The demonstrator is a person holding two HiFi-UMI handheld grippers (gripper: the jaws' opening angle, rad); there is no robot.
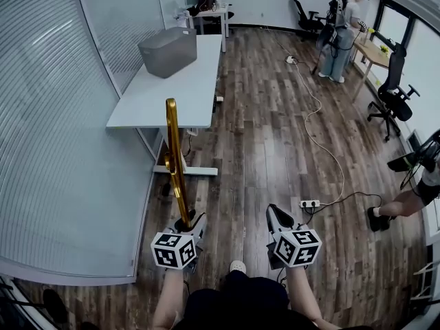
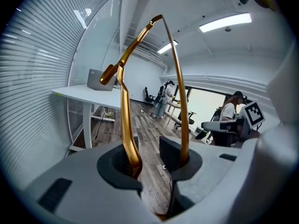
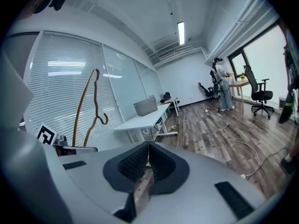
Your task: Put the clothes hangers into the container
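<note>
Gold clothes hanger (image 1: 173, 153) stands upright, long axis vertical, its lower end clamped in the partly closed left tool (image 1: 187, 223). The right tool (image 1: 276, 217) has its jaws together and is empty. The grey container (image 1: 167, 51) sits on the worktop (image 1: 165, 95), well ahead, on the left tool's side.

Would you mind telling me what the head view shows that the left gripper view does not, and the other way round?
Only the head view: the left gripper seen from above with its marker cube, and a power strip on the wooden floor. Only the left gripper view: its fingers closed on the two arms of the gold hanger, and the ceiling lights. Both: the hanger held upright, the white table with the grey container on it, and a person standing at the far desks.
</note>
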